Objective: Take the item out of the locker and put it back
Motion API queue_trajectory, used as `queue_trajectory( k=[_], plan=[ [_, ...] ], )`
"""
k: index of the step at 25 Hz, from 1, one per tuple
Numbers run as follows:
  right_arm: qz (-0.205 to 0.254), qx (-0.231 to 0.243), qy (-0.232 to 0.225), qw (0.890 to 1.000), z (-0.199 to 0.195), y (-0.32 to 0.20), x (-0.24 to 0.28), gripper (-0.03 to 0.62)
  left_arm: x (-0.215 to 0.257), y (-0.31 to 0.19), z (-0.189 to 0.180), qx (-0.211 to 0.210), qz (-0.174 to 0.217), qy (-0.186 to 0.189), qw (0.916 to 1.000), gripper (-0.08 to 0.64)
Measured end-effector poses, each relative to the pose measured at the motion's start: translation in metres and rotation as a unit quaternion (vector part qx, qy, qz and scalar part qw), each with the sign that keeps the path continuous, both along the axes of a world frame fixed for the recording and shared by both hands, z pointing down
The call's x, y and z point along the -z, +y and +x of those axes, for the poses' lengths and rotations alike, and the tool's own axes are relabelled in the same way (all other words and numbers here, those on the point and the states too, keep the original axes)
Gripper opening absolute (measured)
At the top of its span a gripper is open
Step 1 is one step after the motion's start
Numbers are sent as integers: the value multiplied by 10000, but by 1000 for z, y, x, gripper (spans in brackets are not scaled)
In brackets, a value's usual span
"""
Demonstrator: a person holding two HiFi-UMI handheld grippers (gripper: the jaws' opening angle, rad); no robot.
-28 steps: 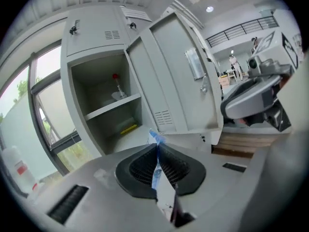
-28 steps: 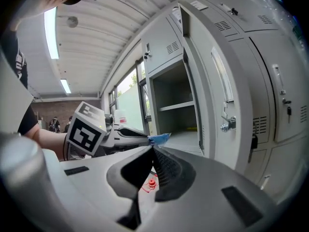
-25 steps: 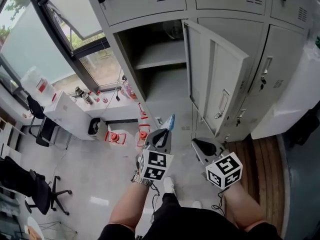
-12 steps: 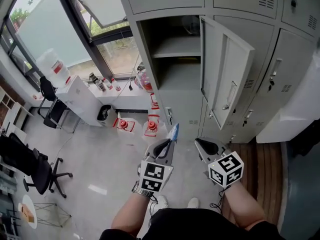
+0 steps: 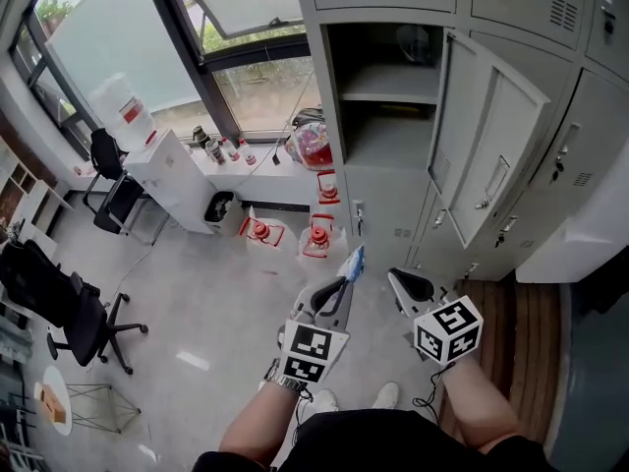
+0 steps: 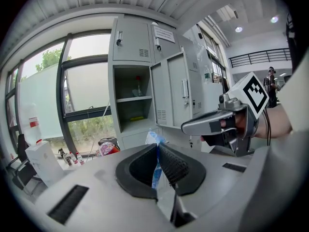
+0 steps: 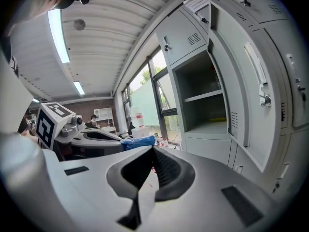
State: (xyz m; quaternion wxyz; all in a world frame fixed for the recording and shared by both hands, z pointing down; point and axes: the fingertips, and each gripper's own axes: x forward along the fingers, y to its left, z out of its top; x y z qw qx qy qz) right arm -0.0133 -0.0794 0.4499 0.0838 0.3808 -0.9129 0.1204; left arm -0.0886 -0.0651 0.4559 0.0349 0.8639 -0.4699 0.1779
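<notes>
Head view: left gripper (image 5: 344, 283) and right gripper (image 5: 402, 280) level, side by side, near open locker (image 5: 388, 85). Blue packet (image 5: 356, 261) protruding from left jaws, outside locker.
Left gripper view: jaws pinching blue packet edge-on.
Right gripper view: jaws pressed together, nothing between.

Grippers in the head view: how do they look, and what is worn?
Left gripper and right gripper: grey shells, black pads, a white cube with black square markers on each. No sleeves; wristwatch on the left wrist, thin cable below the right.
</notes>
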Motion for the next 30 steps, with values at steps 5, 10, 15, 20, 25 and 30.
queue_trajectory(
  k=[5,10,15,20,25,30],
  plan=[
    [10,-88,11,10000,-20,8,1,52,1,8,-19,-88,18,21,10000,23],
    [35,-199,36,9998,-31,15,2,52,1,15,-30,-211,45,46,9998,23],
    [49,-308,55,9995,-38,21,3,52,2,19,-38,-310,66,48,9995,23],
    [72,-359,45,9993,-44,25,7,52,5,22,-45,-347,96,41,9993,23],
    [75,-390,37,9992,-44,26,7,52,6,23,-45,-371,101,-9,9993,23],
    [92,-390,36,9992,-36,26,9,52,9,23,-37,-383,154,-73,9991,23]
  ],
)
